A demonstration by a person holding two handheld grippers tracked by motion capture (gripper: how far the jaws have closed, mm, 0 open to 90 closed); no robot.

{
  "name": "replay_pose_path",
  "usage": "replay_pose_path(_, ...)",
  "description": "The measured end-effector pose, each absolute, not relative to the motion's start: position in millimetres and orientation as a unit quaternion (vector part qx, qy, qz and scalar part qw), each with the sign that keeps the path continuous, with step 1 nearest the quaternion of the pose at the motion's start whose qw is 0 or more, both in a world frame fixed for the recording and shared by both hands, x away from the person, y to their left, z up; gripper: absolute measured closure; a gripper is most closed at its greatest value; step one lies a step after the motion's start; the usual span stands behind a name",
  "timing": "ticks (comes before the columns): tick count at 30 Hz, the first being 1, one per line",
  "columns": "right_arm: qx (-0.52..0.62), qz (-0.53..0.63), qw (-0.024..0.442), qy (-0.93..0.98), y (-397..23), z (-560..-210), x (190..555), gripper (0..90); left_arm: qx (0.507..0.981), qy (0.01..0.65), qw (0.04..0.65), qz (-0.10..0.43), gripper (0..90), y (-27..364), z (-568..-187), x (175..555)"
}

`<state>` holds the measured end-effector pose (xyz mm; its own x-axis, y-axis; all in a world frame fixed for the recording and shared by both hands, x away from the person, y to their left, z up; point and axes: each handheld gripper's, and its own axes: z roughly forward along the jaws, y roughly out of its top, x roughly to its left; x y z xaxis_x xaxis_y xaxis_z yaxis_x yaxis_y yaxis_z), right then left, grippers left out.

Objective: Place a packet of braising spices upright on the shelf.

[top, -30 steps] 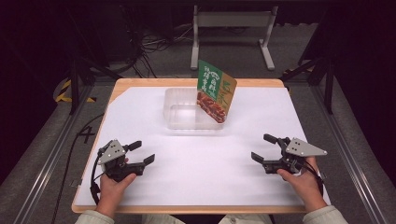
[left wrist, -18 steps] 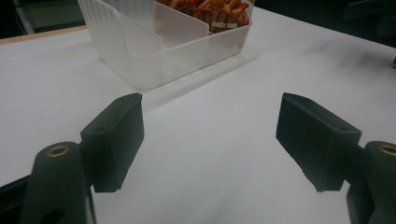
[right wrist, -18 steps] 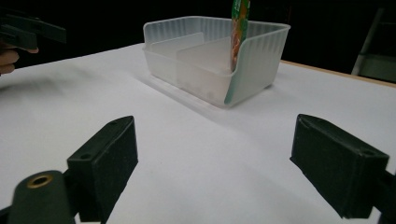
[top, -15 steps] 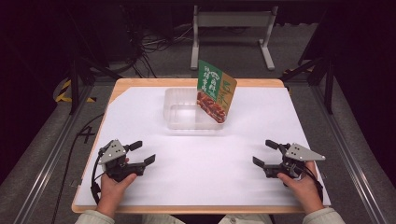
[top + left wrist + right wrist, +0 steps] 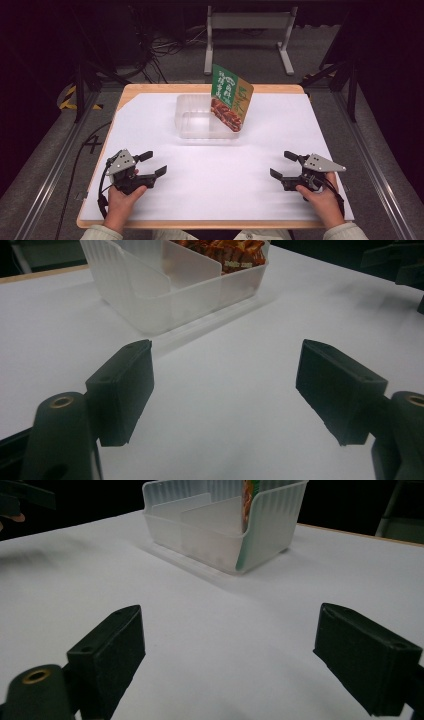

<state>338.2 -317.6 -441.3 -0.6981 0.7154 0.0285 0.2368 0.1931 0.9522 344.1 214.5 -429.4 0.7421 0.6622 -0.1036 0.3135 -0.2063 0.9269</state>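
Between frames, my right claw dropped slightly and drew nearer the table's front edge; my left claw hardly shifted. Both claws stood spread wide, pinching nothing, low over the white sheet, well apart from each other. Ahead, near the table's far middle, sat the clear bin, with the packet leaning tilted in its right end, top above the rim. Risk, as I judged it: the light bin could slide or tip if a claw pushed the packet sideways instead of lifting it, and a pinch on the thin top edge could slip. Each hand gripped its claw from behind, wrists low, jaws aimed forward and inward.
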Motion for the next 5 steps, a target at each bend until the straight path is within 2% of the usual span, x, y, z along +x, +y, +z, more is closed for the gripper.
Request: replay_pose_path(5, 0.32, 0.546, 0.218, 0.743, -317.2, -441.3, 338.5, 12.6, 0.76, 0.322, 0.542, 0.158, 23.7, 214.0, -430.0, 344.6)
